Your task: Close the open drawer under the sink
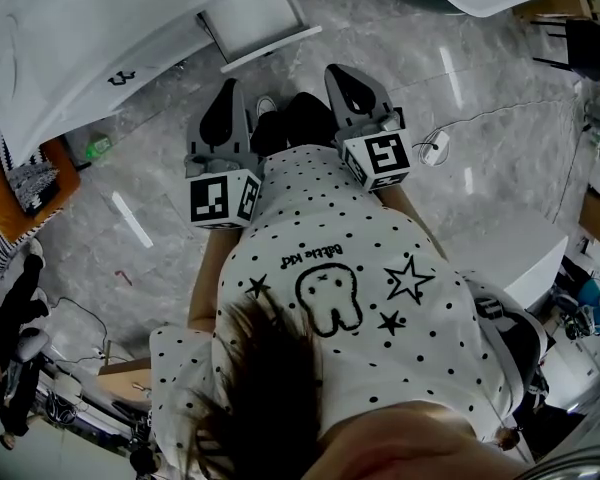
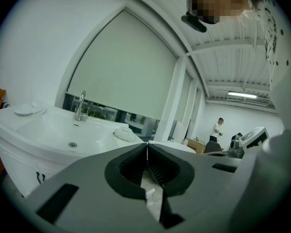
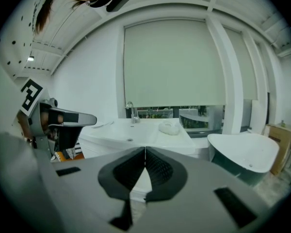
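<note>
In the head view the white sink cabinet (image 1: 70, 58) stands at the upper left, and its open drawer (image 1: 252, 16) juts out over the marble floor. My left gripper (image 1: 229, 88) and right gripper (image 1: 340, 72) are held side by side in front of the person's body, tips toward the drawer and a short way from it. Both are shut with nothing between the jaws. The left gripper view shows its jaws (image 2: 147, 145) closed, with the basin (image 2: 63, 132) and faucet (image 2: 80, 107) beyond. The right gripper (image 3: 145, 149) faces the sink (image 3: 136, 132); the drawer is hidden behind its jaws.
A white cloth (image 3: 169, 126) lies on the sink top. A white tub (image 3: 245, 154) stands right of the sink. A cable with a white plug (image 1: 435, 148) lies on the floor at the right. Orange furniture (image 1: 42, 183) is left; a person (image 2: 217, 128) stands far off.
</note>
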{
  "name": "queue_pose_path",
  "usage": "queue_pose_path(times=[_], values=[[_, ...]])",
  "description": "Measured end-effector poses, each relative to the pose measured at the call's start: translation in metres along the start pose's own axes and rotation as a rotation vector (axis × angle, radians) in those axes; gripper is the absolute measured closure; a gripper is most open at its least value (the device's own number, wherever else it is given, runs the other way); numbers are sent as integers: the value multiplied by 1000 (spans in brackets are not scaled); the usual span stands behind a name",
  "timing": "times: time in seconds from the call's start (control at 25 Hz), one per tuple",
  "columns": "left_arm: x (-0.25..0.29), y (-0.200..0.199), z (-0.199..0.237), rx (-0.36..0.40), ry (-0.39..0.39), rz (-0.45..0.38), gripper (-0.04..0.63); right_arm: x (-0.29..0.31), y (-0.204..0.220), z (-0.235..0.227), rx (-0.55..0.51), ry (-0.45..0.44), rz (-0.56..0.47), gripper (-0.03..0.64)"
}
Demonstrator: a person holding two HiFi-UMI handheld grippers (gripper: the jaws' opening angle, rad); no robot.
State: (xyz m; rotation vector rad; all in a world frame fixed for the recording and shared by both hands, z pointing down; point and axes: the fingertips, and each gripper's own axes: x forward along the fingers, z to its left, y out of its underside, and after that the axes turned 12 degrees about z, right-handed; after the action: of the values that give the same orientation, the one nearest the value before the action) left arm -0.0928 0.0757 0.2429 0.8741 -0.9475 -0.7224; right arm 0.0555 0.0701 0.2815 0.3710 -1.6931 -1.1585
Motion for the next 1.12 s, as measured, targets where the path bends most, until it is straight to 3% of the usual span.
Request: queue_pose_path(times=[0.32, 0.6, 0.8, 1.12], values=[[2, 0, 6, -47, -54, 1, 586, 8, -2, -5, -16, -42, 21, 601], [33, -3, -11, -50, -63, 18, 586, 20, -10, -43, -13, -61, 33, 601], [28, -4, 0, -86, -112, 5, 586, 27, -19, -36, -40, -100, 33, 601], [53, -16, -8, -104, -170, -13, 586, 39, -34, -69, -58, -139, 16, 601]])
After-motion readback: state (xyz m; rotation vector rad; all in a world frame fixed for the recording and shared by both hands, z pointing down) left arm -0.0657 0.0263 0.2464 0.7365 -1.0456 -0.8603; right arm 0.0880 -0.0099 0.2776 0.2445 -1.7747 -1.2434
